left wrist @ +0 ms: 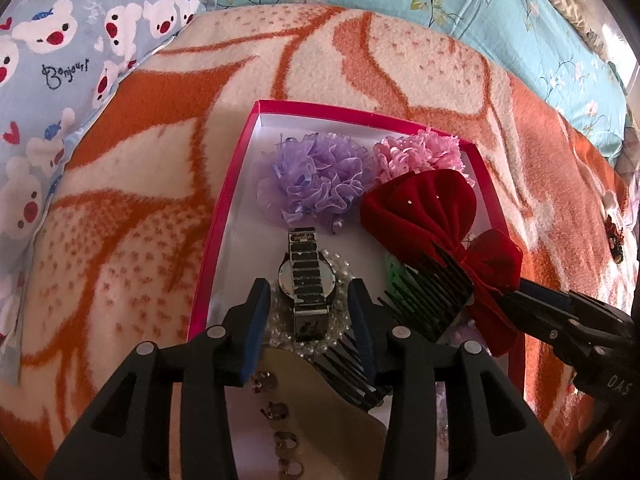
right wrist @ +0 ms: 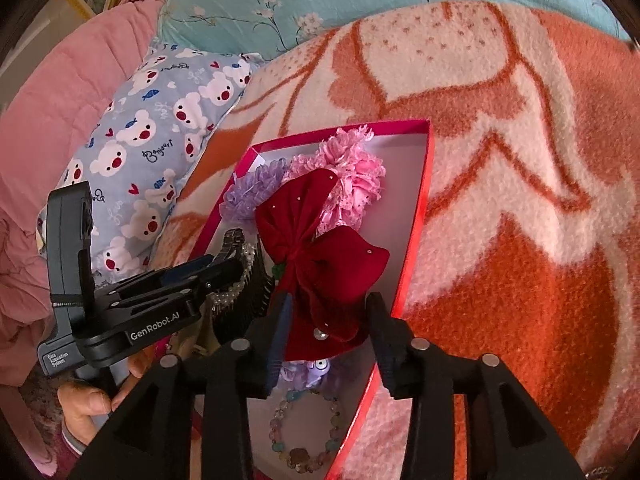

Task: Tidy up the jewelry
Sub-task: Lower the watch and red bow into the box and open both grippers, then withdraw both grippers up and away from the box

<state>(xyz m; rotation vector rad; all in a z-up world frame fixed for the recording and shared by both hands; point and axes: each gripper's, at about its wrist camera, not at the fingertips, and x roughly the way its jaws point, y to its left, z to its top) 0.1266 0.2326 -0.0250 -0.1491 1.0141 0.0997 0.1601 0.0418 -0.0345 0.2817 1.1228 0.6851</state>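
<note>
A pink-rimmed white box [left wrist: 224, 216] [right wrist: 416, 248] lies on the bed. It holds a purple scrunchie [left wrist: 316, 184] [right wrist: 250, 192], a pink scrunchie [left wrist: 416, 152] [right wrist: 352, 184], a watch [left wrist: 306, 276] on a pearl bracelet [left wrist: 340, 272], a black comb [left wrist: 428, 300] and a red velvet bow [left wrist: 424, 208] [right wrist: 328, 272]. My left gripper [left wrist: 308, 320] is open above the watch and pearls. My right gripper [right wrist: 328, 336] is open, its fingers either side of the red bow's near end. A beaded bracelet [right wrist: 306, 432] lies in the box's near corner.
The box sits on an orange-and-cream blanket [left wrist: 140, 208] [right wrist: 520, 200]. A blue bear-print pillow [left wrist: 60, 72] [right wrist: 160, 128] lies to the left, a teal floral quilt [left wrist: 480, 8] behind. A card of earrings [left wrist: 288, 420] lies under the left gripper.
</note>
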